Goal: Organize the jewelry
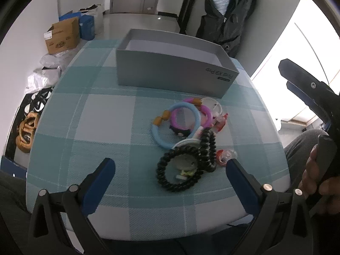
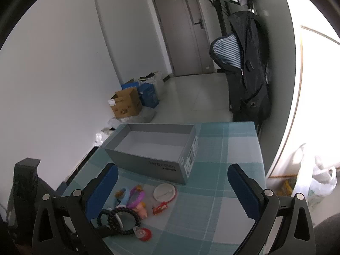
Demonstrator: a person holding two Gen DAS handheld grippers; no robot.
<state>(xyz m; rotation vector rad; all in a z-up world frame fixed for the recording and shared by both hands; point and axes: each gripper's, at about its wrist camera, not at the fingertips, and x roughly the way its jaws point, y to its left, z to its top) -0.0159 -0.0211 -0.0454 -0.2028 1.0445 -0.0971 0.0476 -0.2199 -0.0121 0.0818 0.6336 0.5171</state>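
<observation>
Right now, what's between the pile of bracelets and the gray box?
Just bare checkered tablecloth. In the left wrist view a strip of cloth separates the gray box from the nearest piece, the white round one.

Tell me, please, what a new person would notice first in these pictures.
First the heap of bright rings in the middle of the checked table: blue, pink and black beaded ones, tangled together. Behind it stands an open grey box, nothing visible inside. Both grippers, left and right, hang open above the table.
</observation>
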